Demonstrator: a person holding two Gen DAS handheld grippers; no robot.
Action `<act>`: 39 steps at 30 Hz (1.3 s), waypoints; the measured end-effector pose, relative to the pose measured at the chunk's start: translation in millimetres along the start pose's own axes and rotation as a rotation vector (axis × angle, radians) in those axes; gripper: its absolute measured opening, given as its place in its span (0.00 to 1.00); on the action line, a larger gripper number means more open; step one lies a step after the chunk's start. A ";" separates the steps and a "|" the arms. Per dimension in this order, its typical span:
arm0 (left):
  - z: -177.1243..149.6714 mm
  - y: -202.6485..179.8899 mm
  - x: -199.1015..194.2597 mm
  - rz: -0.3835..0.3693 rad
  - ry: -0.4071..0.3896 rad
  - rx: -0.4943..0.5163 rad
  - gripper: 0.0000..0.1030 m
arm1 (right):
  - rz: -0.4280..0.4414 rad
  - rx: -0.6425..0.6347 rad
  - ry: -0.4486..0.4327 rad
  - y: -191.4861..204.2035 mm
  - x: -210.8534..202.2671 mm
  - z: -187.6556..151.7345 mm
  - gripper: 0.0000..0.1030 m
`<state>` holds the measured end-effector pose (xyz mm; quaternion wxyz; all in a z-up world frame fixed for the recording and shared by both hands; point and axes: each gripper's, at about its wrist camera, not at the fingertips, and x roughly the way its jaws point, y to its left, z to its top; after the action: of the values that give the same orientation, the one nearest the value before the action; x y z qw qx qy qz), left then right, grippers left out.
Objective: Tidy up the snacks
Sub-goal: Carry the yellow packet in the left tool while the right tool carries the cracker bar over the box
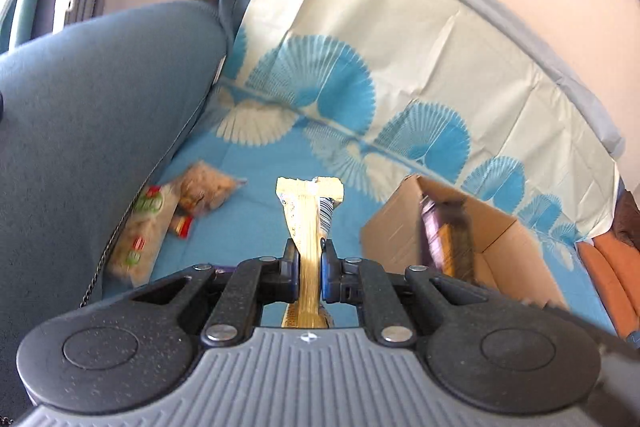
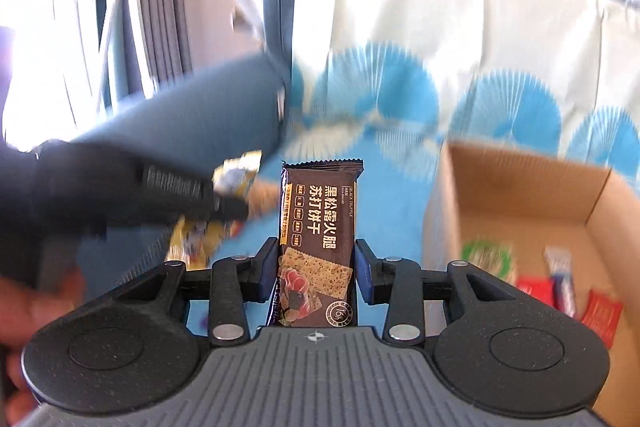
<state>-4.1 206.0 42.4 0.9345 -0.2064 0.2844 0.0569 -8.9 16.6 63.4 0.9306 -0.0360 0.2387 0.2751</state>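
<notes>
My left gripper (image 1: 309, 261) is shut on a thin gold snack packet (image 1: 309, 211), held edge-on above the blue patterned cloth (image 1: 256, 223). In the right wrist view that left gripper (image 2: 236, 207) shows at the left, blurred, with the yellow packet (image 2: 236, 175) in it. My right gripper (image 2: 316, 263) is shut on a dark brown cracker packet (image 2: 320, 227) that stands upright between the pads. An open cardboard box (image 1: 404, 227) sits to the right, with purple packets (image 1: 434, 231) inside. The cardboard box (image 2: 528, 179) holds green, red and white snacks.
Several loose snack bags (image 1: 160, 219) lie on the cloth by the blue sofa arm (image 1: 100, 115). The sofa back is draped with the pale fan-patterned cloth (image 1: 400, 47). An orange cushion (image 1: 604, 275) lies at the right. A hand (image 2: 40, 299) shows at the lower left.
</notes>
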 end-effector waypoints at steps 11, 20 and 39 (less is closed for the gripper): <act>-1.2 -23.0 9.5 -0.033 -0.006 0.069 0.10 | -0.112 0.086 -0.053 -95.6 -17.1 8.1 0.40; -2.7 -42.7 23.6 -0.078 -0.023 0.100 0.10 | -0.200 0.086 -0.080 -139.4 -34.0 -0.3 0.40; -21.6 -114.0 41.8 -0.276 -0.093 0.123 0.10 | -0.321 0.090 -0.058 -195.3 -48.2 -18.2 0.40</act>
<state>45.2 93.0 43.2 0.9565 -0.1829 0.2130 -0.0800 51.3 -176.1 57.1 0.9698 -0.0239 0.2148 0.1130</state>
